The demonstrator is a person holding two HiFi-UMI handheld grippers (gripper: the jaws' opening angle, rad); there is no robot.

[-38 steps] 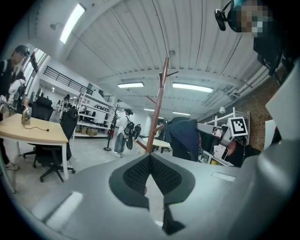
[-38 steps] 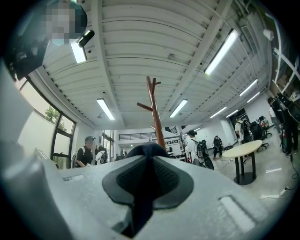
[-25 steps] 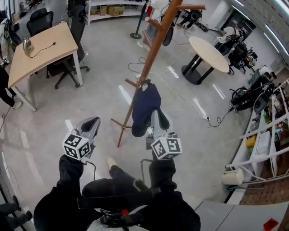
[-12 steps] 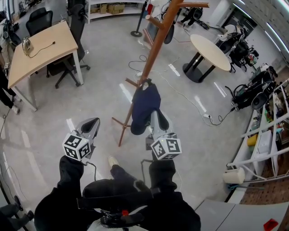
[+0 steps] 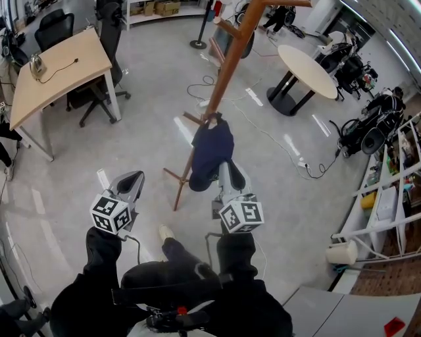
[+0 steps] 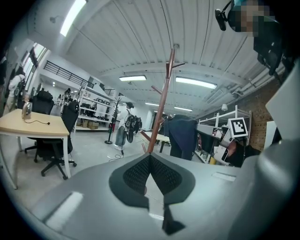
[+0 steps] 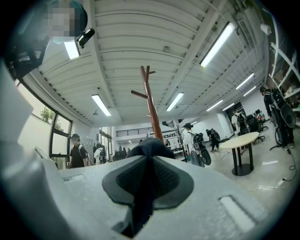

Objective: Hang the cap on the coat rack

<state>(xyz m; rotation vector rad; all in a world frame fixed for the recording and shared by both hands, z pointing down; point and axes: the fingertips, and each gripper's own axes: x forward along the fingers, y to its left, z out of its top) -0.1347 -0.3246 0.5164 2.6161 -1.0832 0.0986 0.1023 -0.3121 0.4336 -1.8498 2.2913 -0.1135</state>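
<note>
Right tongs (image 7: 149,165) level, tight on cap (image 5: 210,148)

This was a shared office and lab space, open-plan and busy with kit. A wooden worktop (image 5: 56,69) with black swivel chairs (image 5: 56,26) stood on a polished grey floor (image 5: 151,79), and a round white table (image 5: 307,71) sat further off. Loose cables (image 5: 314,175) trailed across the floor. Metal racks (image 5: 388,191) along one side were packed with gear, more shelving (image 5: 158,13) at the back held boxes, and strip lights (image 6: 132,78) ran under a ribbed ceiling (image 6: 140,42).
</note>
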